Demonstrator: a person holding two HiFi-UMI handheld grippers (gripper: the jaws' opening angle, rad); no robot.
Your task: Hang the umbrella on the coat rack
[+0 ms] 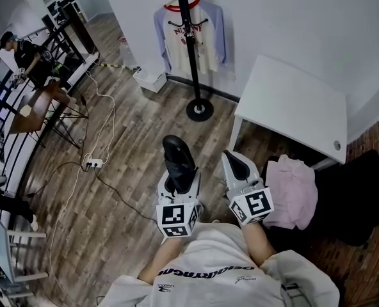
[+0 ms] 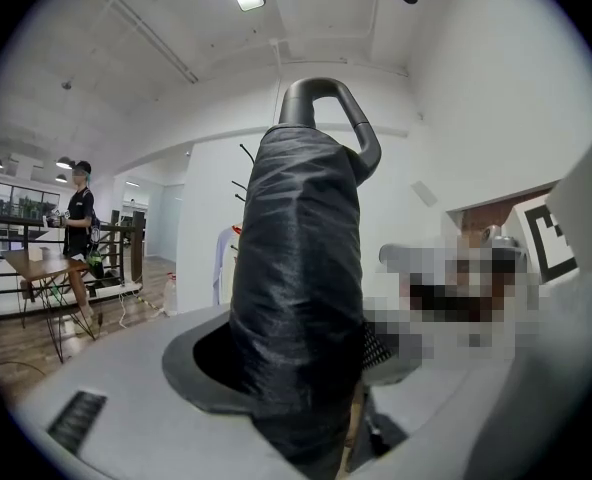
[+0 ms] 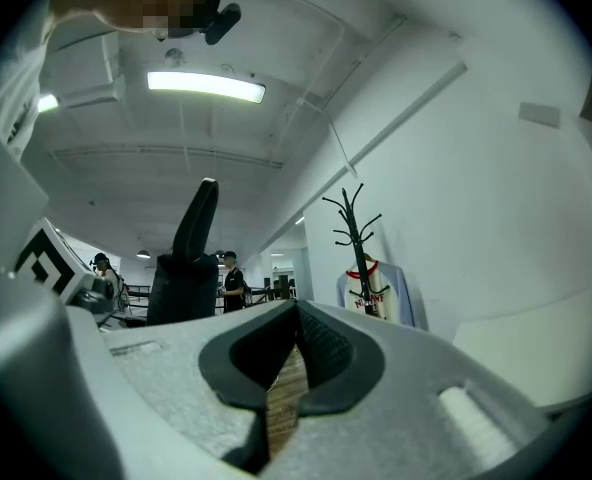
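Note:
A folded black umbrella (image 1: pixel 178 164) stands upright between the jaws of my left gripper (image 1: pixel 180 174), which is shut on it. In the left gripper view the umbrella's sleeve (image 2: pixel 296 298) fills the middle, its loop handle (image 2: pixel 328 118) on top, with my left gripper (image 2: pixel 306 373) clamped around its lower part. The black coat rack (image 1: pixel 194 50) stands ahead by the white wall with a white and lavender shirt (image 1: pixel 189 38) hanging on it. My right gripper (image 1: pixel 238 165) is beside the left one, shut and empty. In the right gripper view its tips (image 3: pixel 296 318) meet, with the coat rack (image 3: pixel 356 238) to the right and the umbrella (image 3: pixel 189 263) to the left.
A white table (image 1: pixel 292 104) stands right of the rack's round base (image 1: pixel 200 110). Pink cloth (image 1: pixel 293 189) and a dark heap (image 1: pixel 356 194) lie on the floor at right. A power strip with cables (image 1: pixel 92 164), a wooden chair (image 1: pixel 41 107), a railing and a person (image 1: pixel 22 53) are at left.

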